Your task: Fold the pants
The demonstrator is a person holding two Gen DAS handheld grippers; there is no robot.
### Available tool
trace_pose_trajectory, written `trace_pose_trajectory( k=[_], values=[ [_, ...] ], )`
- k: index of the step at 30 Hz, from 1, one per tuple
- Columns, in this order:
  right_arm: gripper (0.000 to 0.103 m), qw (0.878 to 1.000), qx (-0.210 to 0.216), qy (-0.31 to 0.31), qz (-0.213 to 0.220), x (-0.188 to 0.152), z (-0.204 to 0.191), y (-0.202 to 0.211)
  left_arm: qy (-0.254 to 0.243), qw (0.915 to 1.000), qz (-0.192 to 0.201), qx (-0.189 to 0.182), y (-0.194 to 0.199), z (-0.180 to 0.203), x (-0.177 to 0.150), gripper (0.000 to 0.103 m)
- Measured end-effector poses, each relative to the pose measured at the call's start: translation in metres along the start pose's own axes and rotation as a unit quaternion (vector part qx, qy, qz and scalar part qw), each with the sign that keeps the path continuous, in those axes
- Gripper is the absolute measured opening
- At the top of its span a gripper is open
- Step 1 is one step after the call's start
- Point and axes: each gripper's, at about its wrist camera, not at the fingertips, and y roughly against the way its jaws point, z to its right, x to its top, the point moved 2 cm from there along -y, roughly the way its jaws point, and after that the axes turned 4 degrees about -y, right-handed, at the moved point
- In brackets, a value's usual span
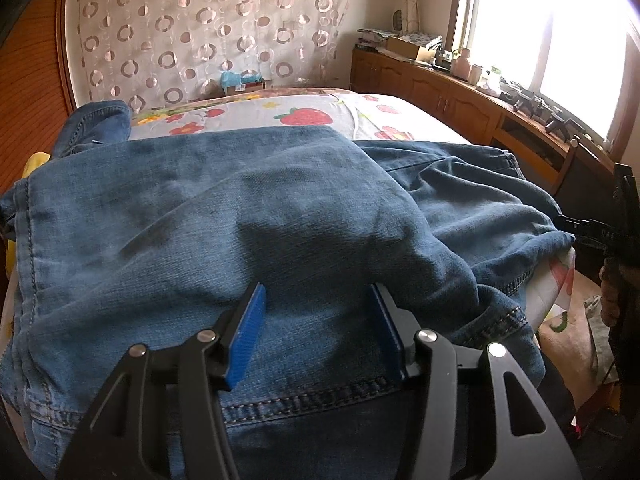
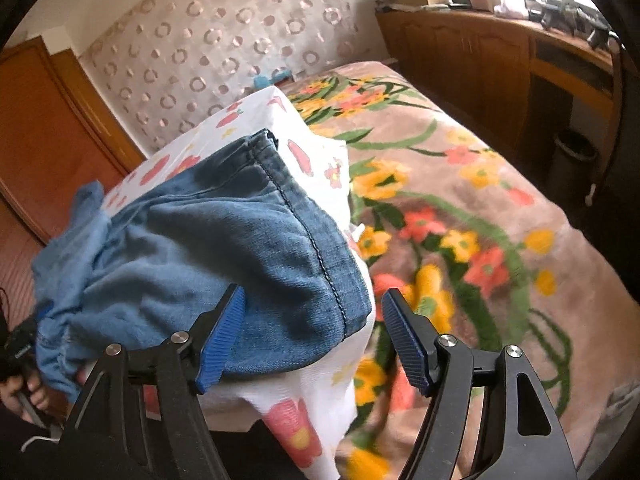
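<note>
Blue jeans (image 1: pixel 248 216) lie folded over on a bed, one leg layer draped across the other. My left gripper (image 1: pixel 318 308) rests low on the denim near a stitched seam. Its blue pads (image 1: pixel 250 332) stand apart with flat cloth between them, so it is open. In the right wrist view the jeans (image 2: pixel 224 248) end in a stitched corner at the bed's edge. My right gripper (image 2: pixel 312 328) is open around that corner: the left pad (image 2: pixel 222 340) lies against the denim, the right pad hangs free. Part of the right gripper (image 1: pixel 580 226) shows at the jeans' right edge.
A white strawberry-print sheet (image 1: pixel 304 114) lies under the jeans, over a floral blanket (image 2: pixel 460 216). Wooden cabinets (image 1: pixel 432 84) with clutter run under the bright window. A patterned curtain (image 1: pixel 200 28) hangs behind. A person's hand (image 2: pixel 28 392) holds the other tool at lower left.
</note>
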Motion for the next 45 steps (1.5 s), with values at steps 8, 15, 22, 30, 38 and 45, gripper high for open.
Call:
trace_pose_trajectory(
  k=[8,15,22,30,38,45],
  values=[
    [0.052,1.000,0.024,0.006,-0.008,-0.001,-0.006,0.004,0.001,1.0000,0.001,-0.001,0.001,-0.002,0.000,0.053],
    [0.019,0.999,0.013,0.038,0.011,0.005,-0.026,0.017,0.004,1.0000,0.000,-0.006,0.004,-0.003,0.003,0.053],
    [0.014,0.994,0.015,0.088,0.065,0.025,-0.065,0.052,0.025,0.9995,0.006,-0.018,0.015,-0.009,0.006,0.053],
    [0.012,0.977,0.073,0.171,0.105,0.048,-0.147,0.084,0.030,0.9987,0.039,-0.011,0.046,-0.019,0.011,0.053],
    [0.011,0.941,0.163,0.269,0.125,0.055,-0.269,0.098,0.042,0.9968,0.068,0.007,0.079,-0.042,0.008,0.053],
    [0.011,0.905,0.226,0.344,0.106,0.033,-0.370,0.087,0.062,0.9940,0.086,0.026,0.103,-0.071,-0.003,0.053]
  ],
)
